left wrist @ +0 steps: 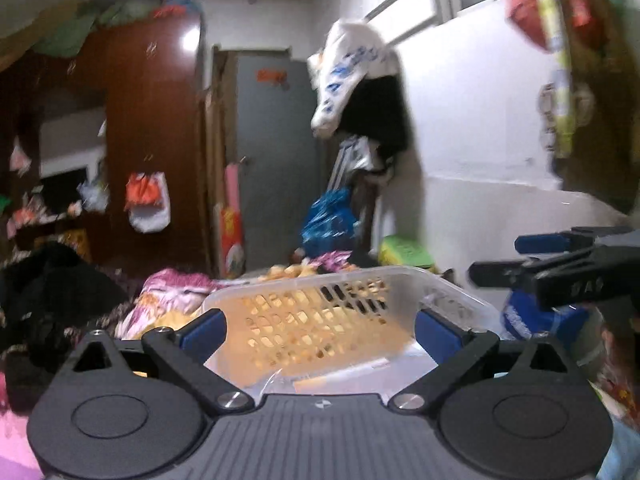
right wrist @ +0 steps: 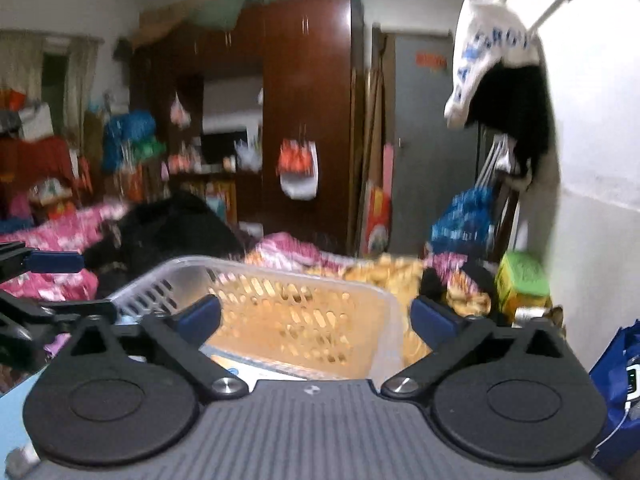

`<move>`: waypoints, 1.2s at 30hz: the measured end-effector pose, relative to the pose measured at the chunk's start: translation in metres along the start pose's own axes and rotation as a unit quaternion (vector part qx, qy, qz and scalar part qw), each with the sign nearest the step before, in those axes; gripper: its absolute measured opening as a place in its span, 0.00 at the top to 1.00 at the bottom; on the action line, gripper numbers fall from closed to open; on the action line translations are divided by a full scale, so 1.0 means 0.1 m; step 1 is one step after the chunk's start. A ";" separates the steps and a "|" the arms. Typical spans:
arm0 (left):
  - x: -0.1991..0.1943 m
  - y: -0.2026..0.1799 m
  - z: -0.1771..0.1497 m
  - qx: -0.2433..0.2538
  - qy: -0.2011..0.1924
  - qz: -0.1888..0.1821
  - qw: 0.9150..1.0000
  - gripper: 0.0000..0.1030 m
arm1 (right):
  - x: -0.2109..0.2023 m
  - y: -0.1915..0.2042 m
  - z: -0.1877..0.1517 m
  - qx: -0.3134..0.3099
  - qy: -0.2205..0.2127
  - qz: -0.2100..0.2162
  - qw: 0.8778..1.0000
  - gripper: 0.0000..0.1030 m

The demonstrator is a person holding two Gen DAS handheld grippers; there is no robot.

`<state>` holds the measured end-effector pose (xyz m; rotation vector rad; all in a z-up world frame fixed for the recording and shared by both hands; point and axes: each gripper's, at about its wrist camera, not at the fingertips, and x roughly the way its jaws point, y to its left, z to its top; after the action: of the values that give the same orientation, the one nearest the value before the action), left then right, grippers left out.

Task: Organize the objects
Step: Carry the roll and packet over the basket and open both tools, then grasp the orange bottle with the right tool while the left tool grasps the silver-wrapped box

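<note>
In the left wrist view, the left gripper (left wrist: 318, 330) is sitting with its two blue fingers (left wrist: 204, 330) spread wide apart, and nothing is between them. A clear plastic basket (left wrist: 448, 296) with holes in its walls is lying right in front of the gripper, between the two fingers and a little past them. Something flat and pale is lying in the basket bottom, but it is too blurry to name. The right gripper (left wrist: 532, 258) is poking in from the right side, just beside the basket's right edge. Its fingers are also apart. A blue thing (left wrist: 524, 316) is showing under it, too blurry to name. Past the basket, a pink flowery blanket (left wrist: 168, 292) is lying on the bed. A blue plastic bag (left wrist: 328, 224) is standing farther back, near a grey door (left wrist: 276, 152).

In the right wrist view, the right gripper (right wrist: 316, 320) is wide open and holding nothing. The basket (right wrist: 188, 264) is lying in front of it, stretching off to the left. The left gripper (right wrist: 52, 284) is reaching in from the left, close to the basket's left rim. A green box (right wrist: 520, 280) is sitting off to the right by the wall. A brown wardrobe (right wrist: 308, 120) is standing far ahead.
</note>
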<state>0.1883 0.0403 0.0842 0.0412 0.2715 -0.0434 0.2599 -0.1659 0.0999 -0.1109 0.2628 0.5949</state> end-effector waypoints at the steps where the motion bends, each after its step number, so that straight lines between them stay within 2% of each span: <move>1: -0.10 0.01 -0.08 0.006 0.001 0.000 1.000 0.01 | -0.13 -0.03 -0.10 0.004 -0.006 0.005 1.000 0.00; 4: -0.27 0.16 -0.43 -0.003 0.018 0.009 1.000 0.01 | -0.47 -0.15 -0.58 0.037 -0.002 0.019 0.999 0.00; 6: -0.26 0.27 -0.68 -0.022 0.047 0.002 0.999 0.01 | -0.61 -0.22 -0.94 0.068 0.016 0.019 0.997 0.00; 9: -0.22 0.39 -0.88 -0.050 0.061 -0.006 0.997 0.01 | -0.66 -0.31 -1.30 0.114 0.046 0.025 0.992 0.00; 11: -0.17 0.41 -0.94 -0.056 0.069 -0.013 0.996 0.01 | -0.68 -0.33 -1.42 0.128 0.046 0.020 0.991 0.00; 15: -0.06 0.41 -0.99 -0.069 0.078 -0.010 0.995 0.01 | -0.60 -0.34 -1.46 0.115 0.051 0.003 0.992 0.00; 18: 0.03 0.39 -1.02 -0.076 0.085 -0.011 0.993 0.01 | -0.57 -0.35 -1.53 0.122 0.052 0.022 0.991 0.00; 22: 0.16 0.38 -1.03 -0.076 0.098 -0.004 0.992 0.01 | -0.59 -0.30 -1.55 0.101 0.049 0.009 0.994 0.00; 27: 0.31 0.35 -1.05 -0.081 0.116 -0.005 0.990 0.01 | -0.59 -0.24 -1.58 0.080 0.055 0.015 0.995 0.00; 33: 0.40 0.31 -1.06 -0.089 0.122 0.000 0.989 0.01 | -0.58 -0.26 -1.59 0.084 0.059 0.016 0.995 0.08; 36: 0.46 0.30 -1.05 -0.091 0.131 -0.003 0.987 0.01 | -0.57 -0.21 -1.59 0.070 0.063 0.013 0.995 0.17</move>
<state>0.2056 0.0731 -0.0281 -0.1362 0.5373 -0.0182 0.1930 -0.2419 -0.0365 -0.0104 0.4285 0.5942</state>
